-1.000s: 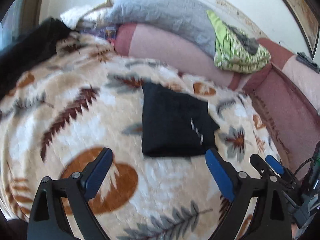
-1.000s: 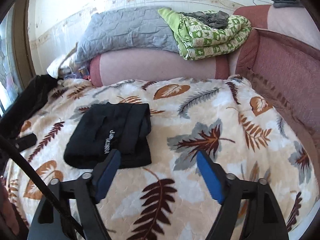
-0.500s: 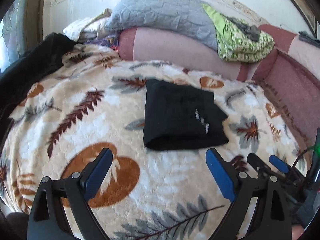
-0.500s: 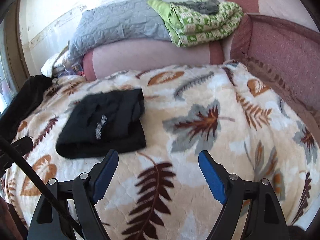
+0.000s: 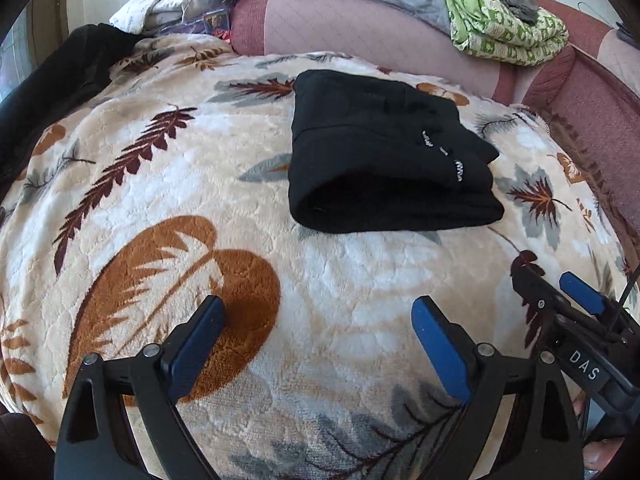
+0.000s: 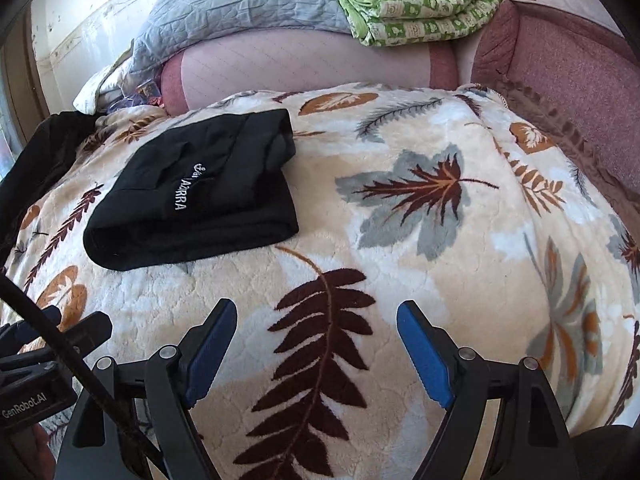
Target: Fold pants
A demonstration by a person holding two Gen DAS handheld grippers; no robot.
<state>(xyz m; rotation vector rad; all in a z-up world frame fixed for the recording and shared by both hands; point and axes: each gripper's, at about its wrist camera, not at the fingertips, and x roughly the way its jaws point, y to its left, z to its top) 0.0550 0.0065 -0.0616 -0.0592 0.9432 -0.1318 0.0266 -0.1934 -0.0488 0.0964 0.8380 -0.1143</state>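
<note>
The black pants [image 5: 384, 160] lie folded into a compact rectangle on the leaf-print blanket [image 5: 160, 200], white lettering on top. They also show in the right wrist view [image 6: 200, 196], at the left. My left gripper [image 5: 318, 312] is open and empty, low over the blanket, well short of the pants. My right gripper [image 6: 316, 316] is open and empty, over the blanket to the right of the pants. The right gripper's tip also shows in the left wrist view [image 5: 560, 292], at the right edge.
A pink sofa back [image 6: 320, 64] runs behind the blanket, with a grey quilt [image 6: 240, 4] and a green patterned blanket [image 6: 420, 4] on it. A dark red sofa arm [image 6: 560, 80] stands at the right. A black garment [image 5: 60, 76] lies at the far left.
Both grippers have drawn back and lowered toward the blanket's near side, staying open. The folded pants have not moved.
</note>
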